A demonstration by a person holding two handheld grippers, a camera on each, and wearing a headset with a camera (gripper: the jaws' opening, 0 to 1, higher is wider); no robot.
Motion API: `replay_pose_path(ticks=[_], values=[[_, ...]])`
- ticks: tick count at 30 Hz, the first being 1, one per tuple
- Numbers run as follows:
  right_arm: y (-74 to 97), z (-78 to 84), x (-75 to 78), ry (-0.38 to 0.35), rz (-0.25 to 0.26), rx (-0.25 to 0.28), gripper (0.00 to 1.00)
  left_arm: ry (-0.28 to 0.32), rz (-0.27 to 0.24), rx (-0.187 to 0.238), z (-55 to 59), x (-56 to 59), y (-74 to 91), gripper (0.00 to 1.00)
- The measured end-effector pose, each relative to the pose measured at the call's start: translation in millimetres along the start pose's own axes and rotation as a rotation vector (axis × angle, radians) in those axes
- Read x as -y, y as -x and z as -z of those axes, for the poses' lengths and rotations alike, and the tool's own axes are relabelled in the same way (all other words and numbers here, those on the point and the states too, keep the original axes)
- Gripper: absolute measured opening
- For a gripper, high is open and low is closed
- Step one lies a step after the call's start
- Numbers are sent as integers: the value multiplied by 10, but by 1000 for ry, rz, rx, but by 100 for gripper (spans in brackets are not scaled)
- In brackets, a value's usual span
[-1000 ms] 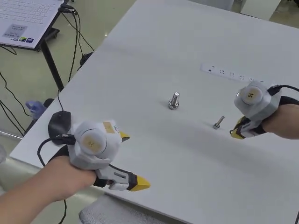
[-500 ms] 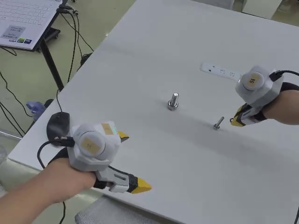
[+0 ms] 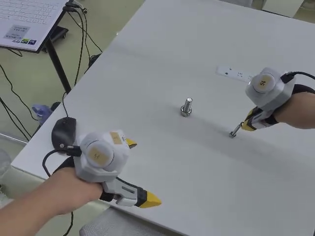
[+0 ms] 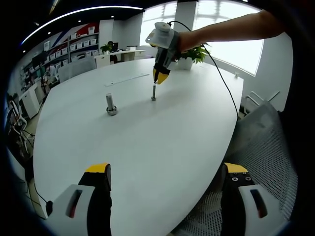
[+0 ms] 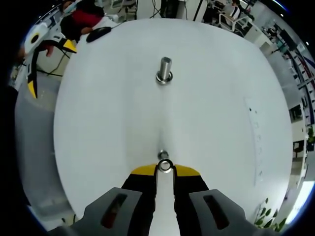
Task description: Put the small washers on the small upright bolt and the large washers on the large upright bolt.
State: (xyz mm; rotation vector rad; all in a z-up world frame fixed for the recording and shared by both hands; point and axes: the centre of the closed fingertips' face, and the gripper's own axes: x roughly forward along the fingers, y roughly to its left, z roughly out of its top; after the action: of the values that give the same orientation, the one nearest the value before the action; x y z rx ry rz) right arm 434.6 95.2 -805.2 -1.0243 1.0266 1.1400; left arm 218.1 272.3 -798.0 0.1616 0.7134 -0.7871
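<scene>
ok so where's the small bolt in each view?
Head view: small bolt right of centre, at the right gripper tips.
Left gripper view: small bolt upper centre, under the right gripper.
Right gripper view: small bolt bottom centre, at that gripper's own jaw tips.
Shared landmark: large bolt, upright nearby.

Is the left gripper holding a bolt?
No, the left gripper is open with nothing between its jaws, while the right gripper grips the small bolt.
</scene>
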Motion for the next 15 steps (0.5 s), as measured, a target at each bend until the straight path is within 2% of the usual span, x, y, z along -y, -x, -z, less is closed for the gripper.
replay_pose_path(ticks=[15], values=[[-127,7,25,5,-16,-27,13,3,10,2,-15,-17,-5,90]])
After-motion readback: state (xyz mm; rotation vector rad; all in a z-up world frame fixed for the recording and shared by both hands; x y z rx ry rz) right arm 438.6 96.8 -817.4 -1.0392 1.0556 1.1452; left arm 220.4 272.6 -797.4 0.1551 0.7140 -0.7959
